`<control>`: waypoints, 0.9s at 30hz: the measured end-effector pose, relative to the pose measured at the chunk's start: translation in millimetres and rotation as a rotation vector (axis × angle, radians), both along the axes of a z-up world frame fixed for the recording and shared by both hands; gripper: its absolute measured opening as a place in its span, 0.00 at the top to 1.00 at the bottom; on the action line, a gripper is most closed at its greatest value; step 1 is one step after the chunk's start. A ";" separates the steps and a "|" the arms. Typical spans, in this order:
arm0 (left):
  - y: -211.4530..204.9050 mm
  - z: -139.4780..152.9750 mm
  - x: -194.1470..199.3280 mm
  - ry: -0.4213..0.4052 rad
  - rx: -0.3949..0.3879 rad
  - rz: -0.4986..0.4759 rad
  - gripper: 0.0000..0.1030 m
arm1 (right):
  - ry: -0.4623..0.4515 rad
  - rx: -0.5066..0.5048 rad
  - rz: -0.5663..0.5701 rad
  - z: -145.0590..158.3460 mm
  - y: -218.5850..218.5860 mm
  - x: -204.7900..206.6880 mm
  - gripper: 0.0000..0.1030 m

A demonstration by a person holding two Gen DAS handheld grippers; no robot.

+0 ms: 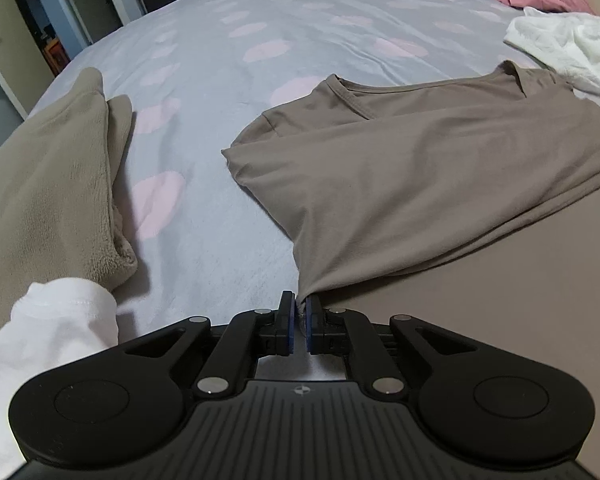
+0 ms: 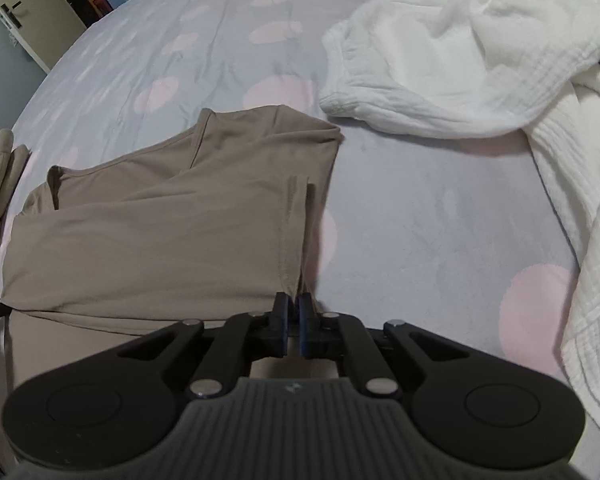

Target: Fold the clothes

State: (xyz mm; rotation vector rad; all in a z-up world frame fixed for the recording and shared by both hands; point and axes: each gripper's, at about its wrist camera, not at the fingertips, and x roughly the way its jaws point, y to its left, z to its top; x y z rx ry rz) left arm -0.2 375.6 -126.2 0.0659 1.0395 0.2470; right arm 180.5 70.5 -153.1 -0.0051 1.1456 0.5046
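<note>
The left tongs [image 1: 299,312] pinch a corner of the brown shirt [image 1: 420,168]. The right tongs [image 2: 293,312] pinch its other corner. A white garment [image 2: 480,60] lies at 1 o'clock on the bed [image 2: 440,220].

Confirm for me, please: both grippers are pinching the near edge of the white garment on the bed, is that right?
Not quite: the left gripper and the right gripper pinch the taupe T-shirt, as both wrist views show. The white garment lies untouched farther back on the bed.
</note>
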 end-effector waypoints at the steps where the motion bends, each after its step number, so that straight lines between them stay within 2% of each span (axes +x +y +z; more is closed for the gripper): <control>1: 0.3 0.9 0.3 0.003 -0.002 0.000 0.96 | -0.001 -0.002 -0.001 0.7 -0.5 -0.1 0.94; 3: -0.1 4.0 -0.8 0.006 0.001 0.011 0.89 | -0.001 -0.010 -0.011 3.4 -2.9 -1.4 0.87; 7: -5.7 10.8 -9.7 0.027 0.004 0.014 0.82 | -0.029 -0.021 -0.001 12.6 -6.6 -8.9 0.83; 9: -8.9 13.9 -16.8 0.031 0.002 0.013 0.77 | -0.033 -0.009 0.011 17.4 -8.1 -14.7 0.70; 15: -24.6 26.6 -40.6 0.023 -0.009 0.014 0.65 | -0.070 -0.004 0.061 30.3 -11.2 -37.8 0.69; 19: -43.0 35.2 -54.2 0.020 -0.009 -0.031 0.62 | -0.092 -0.010 0.130 36.8 -9.4 -62.2 0.69; 23: -60.5 36.9 -70.3 0.054 -0.030 -0.077 0.60 | -0.082 -0.032 0.197 33.3 -12.5 -89.8 0.57; 27: -75.1 32.7 -90.5 0.100 -0.054 -0.111 0.58 | -0.047 -0.065 0.246 23.9 -20.9 -117.7 0.54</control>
